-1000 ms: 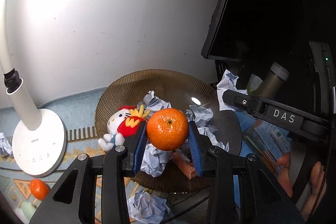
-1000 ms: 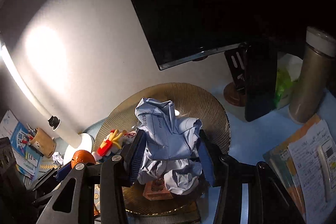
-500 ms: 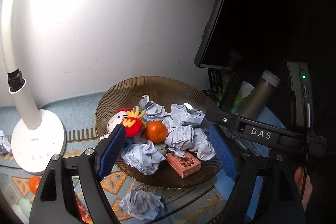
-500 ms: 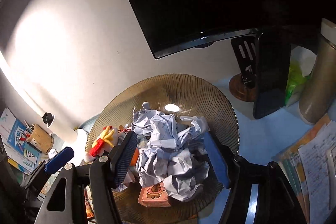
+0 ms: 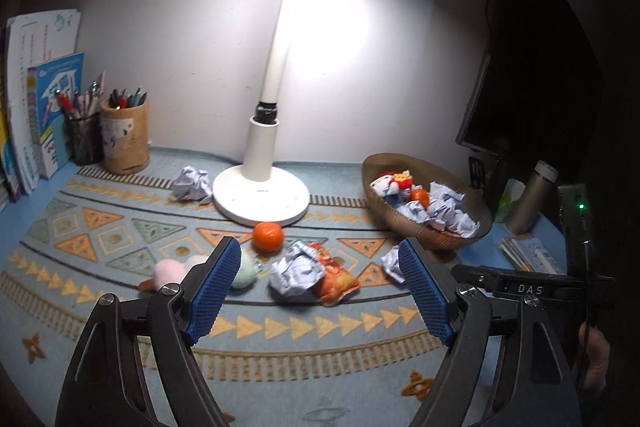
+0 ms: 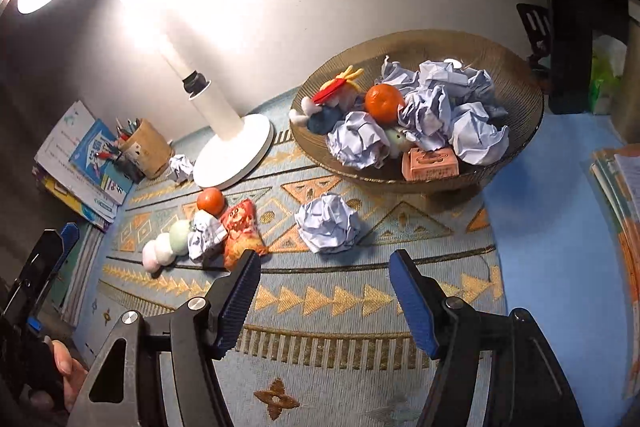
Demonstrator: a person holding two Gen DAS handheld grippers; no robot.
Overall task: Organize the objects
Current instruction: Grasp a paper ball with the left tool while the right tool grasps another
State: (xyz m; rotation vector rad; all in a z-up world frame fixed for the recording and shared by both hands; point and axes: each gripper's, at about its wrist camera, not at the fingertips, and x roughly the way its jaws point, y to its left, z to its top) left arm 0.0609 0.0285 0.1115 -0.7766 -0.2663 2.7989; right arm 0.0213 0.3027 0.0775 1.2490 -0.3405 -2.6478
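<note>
A brown ribbed bowl (image 6: 520, 83) holds several crumpled papers, an orange (image 6: 384, 103), a plush toy (image 6: 336, 95) and a pink box (image 6: 430, 163); it also shows in the left wrist view (image 5: 476, 227). On the patterned mat lie an orange (image 5: 268, 237), a paper ball (image 5: 296, 273), a red snack bag (image 5: 334, 273), a pastel plush (image 5: 176, 273) and another paper ball (image 6: 328, 223). My left gripper (image 5: 320, 291) is open and empty above the mat. My right gripper (image 6: 324, 303) is open and empty, near the front of the mat.
A white desk lamp (image 5: 262, 195) stands mid-mat with a paper ball (image 5: 192, 183) beside its base. Pen holders (image 5: 124, 137) and books (image 5: 44, 115) stand at the left. A monitor (image 5: 532, 75), a flask (image 5: 528, 199) and papers (image 6: 618, 195) are at the right.
Both grippers let go of their loads, an orange and a paper ball, into the bowl, opened, and pulled back and up away from it.
</note>
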